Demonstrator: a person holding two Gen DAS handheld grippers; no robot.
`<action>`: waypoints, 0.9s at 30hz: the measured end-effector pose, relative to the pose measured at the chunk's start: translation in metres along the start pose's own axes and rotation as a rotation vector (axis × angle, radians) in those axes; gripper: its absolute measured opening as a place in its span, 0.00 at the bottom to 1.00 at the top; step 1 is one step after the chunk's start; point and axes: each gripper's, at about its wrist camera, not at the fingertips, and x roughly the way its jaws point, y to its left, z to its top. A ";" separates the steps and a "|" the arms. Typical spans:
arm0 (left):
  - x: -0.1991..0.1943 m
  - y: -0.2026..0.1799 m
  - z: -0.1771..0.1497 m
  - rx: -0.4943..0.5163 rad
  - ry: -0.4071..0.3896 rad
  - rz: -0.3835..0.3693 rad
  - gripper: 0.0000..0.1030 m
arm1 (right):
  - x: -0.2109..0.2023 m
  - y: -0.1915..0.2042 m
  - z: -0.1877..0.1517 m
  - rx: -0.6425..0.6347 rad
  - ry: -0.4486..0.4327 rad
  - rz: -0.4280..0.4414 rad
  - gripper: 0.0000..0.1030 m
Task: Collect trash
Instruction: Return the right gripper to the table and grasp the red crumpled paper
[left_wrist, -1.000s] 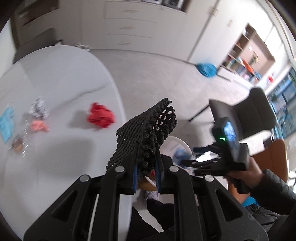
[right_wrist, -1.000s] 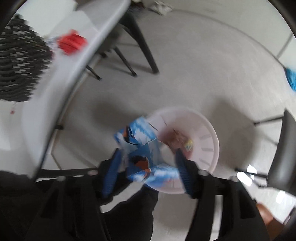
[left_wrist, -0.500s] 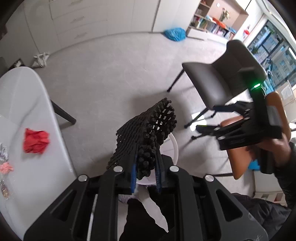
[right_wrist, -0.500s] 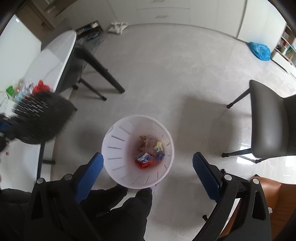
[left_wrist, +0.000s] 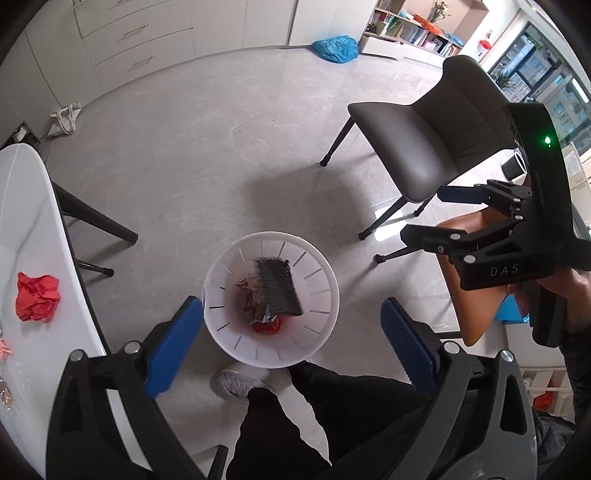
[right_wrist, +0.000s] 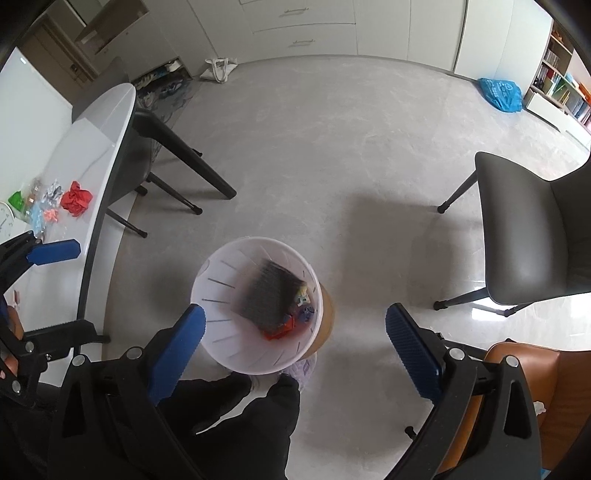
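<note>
A white slotted trash bin (left_wrist: 321, 321) (right_wrist: 218, 295) stands on the floor below both grippers. A black mesh mat (left_wrist: 277, 286) (right_wrist: 269, 295) lies inside it, blurred, on top of wrappers. My left gripper (left_wrist: 291, 343) is open and empty above the bin. My right gripper (right_wrist: 295, 339) is open and empty above the bin too; it also shows at the right of the left wrist view (left_wrist: 428, 214). A crumpled red paper (left_wrist: 37, 297) (right_wrist: 76, 197) and other small scraps (right_wrist: 40, 206) lie on the white table (left_wrist: 22, 229) (right_wrist: 92, 147).
A grey chair (left_wrist: 424, 155) (right_wrist: 524, 236) stands on the floor to the right of the bin. An orange-brown seat (right_wrist: 517, 373) is close at the lower right. The person's legs (left_wrist: 280, 424) are just under the bin. A blue bag (right_wrist: 500, 92) lies far off.
My left gripper has swung from the table to over the bin, opened, and the black mesh mat has dropped in. My right gripper let its blue wrapper fall earlier and stays open.
</note>
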 end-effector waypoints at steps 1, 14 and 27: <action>0.000 0.001 0.000 -0.006 0.001 -0.001 0.90 | 0.000 0.000 0.000 -0.002 0.002 0.001 0.95; -0.009 0.007 -0.005 -0.035 -0.014 0.006 0.90 | -0.001 0.014 -0.001 -0.031 0.004 0.014 0.95; -0.089 0.091 -0.042 -0.303 -0.182 0.204 0.90 | 0.007 0.127 0.044 -0.248 -0.043 0.125 0.96</action>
